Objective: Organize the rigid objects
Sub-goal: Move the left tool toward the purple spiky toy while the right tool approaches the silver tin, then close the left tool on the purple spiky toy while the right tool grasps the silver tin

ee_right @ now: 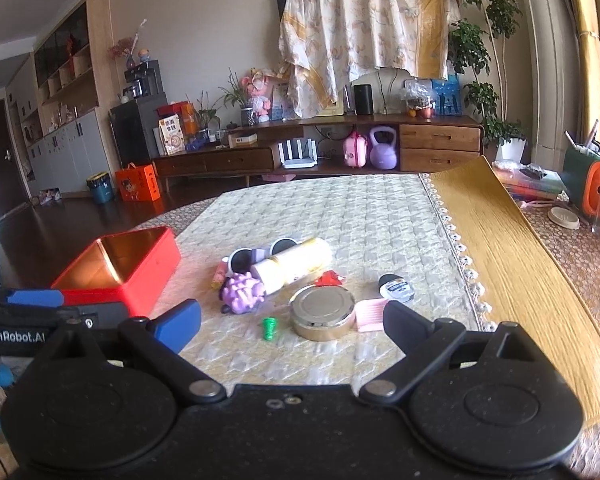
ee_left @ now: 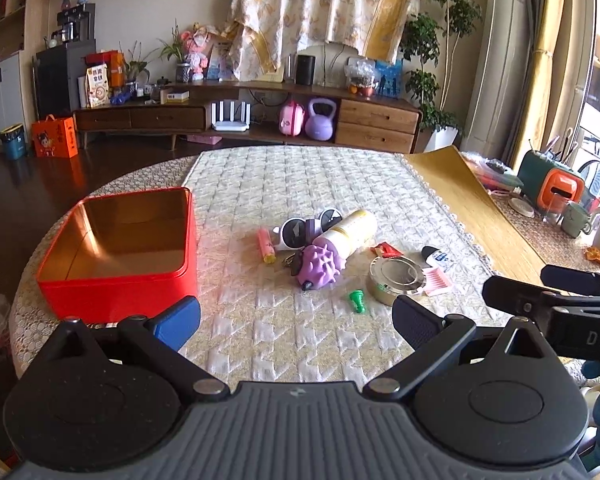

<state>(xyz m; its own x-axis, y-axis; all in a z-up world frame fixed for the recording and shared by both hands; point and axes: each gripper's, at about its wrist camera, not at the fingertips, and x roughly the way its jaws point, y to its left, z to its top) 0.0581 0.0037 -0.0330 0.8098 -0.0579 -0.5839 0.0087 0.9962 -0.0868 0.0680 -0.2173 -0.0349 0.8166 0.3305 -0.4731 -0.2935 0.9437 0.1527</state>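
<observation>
- Nearest to both cameras, the left gripper (ee_left: pixel 296 322) and the right gripper (ee_right: pixel 292 322) hang over the near edge of the quilted cloth (ee_left: pixel 300 184), each with its fingers spread wide and nothing between them.
- Just beyond lie a small green piece (ee_left: pixel 357 301) and a round metal tin (ee_left: pixel 396 280), lid on, with a pink comb-like item (ee_left: pixel 440 280) touching its right side.
- Behind these, a purple spiky toy (ee_left: pixel 320 266) rests against a cream bottle (ee_left: pixel 350 232) lying on its side; white sunglasses (ee_left: pixel 300 230) and an orange tube (ee_left: pixel 266 245) lie close beside them.
- A red wrapper (ee_left: pixel 386 250) and a small black-and-white bottle (ee_left: pixel 436 257) lie to the right.
- At the left stands the red tin box (ee_left: pixel 116 280), open and empty, well apart from the pile.
- Far behind, a wooden sideboard (ee_left: pixel 380 116) stands against the wall.
</observation>
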